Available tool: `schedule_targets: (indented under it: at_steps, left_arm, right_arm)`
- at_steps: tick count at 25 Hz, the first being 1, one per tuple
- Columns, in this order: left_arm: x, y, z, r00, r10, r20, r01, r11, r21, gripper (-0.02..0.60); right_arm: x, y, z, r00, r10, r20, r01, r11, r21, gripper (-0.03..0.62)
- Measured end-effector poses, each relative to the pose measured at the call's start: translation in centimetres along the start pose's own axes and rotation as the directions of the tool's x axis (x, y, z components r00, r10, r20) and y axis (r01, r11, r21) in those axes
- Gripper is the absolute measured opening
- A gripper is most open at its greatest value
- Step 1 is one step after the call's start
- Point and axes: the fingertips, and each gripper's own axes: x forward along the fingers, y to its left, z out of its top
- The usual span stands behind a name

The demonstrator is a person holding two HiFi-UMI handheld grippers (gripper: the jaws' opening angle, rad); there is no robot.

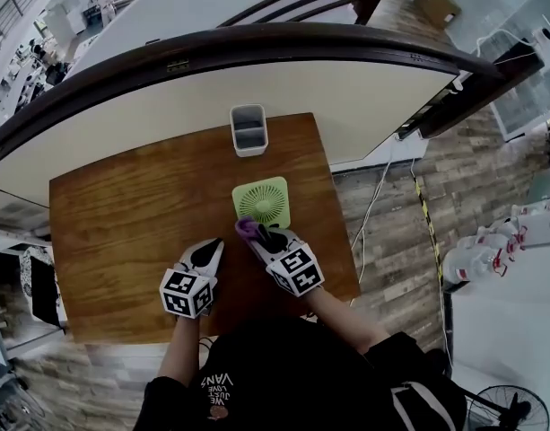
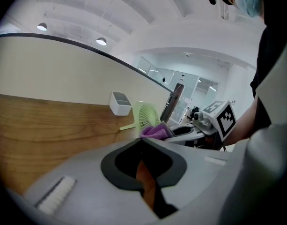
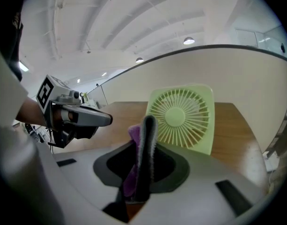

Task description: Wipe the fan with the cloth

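A small light-green square fan [image 1: 262, 202] stands on the wooden table [image 1: 122, 223], its grille facing me [image 3: 183, 118]; the left gripper view shows it too [image 2: 148, 116]. My right gripper [image 1: 257, 233] is shut on a purple cloth [image 1: 247, 229], just in front of the fan's lower edge. The cloth [image 3: 134, 139] sticks out between the right gripper's jaws, a short way before the grille. My left gripper [image 1: 208, 251] is shut with nothing in it, held above the table left of the right one. From the left gripper view the cloth [image 2: 155, 131] shows beside the fan.
A white rectangular container [image 1: 248, 129] stands at the table's far edge behind the fan, seen also in the left gripper view [image 2: 120, 103]. A curved cream wall with a dark rail [image 1: 257, 48] runs behind the table. The table's right edge [image 1: 342, 232] is close to the fan.
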Motion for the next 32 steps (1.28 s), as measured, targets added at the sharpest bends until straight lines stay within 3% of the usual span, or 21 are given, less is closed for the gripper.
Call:
schedule_targets:
  at_steps: [20,26,32]
  left_arm:
    - [1.1,-2.0,-0.1,1.0,-0.016,0.004,0.016,1.0,0.004,0.012]
    - [0.7,-2.6,0.0,1.0,0.0,0.01,0.0,1.0,0.009,0.012]
    - [-0.2,-3.4,0.4,0.999,0.023,0.029,-0.023,1.0,0.016,0.012]
  right_arm:
    - [-6.7,-8.9,-4.0,0.971,-0.236,-0.043,0.24,0.961,0.135,0.084]
    - [-8.0,-9.8,-4.2,0.961,-0.272,-0.042,0.275,0.947,0.167,0.084]
    - [-10.0,-8.7,-2.6,0.961,-0.277,0.025,0.268,0.947,0.174,0.084]
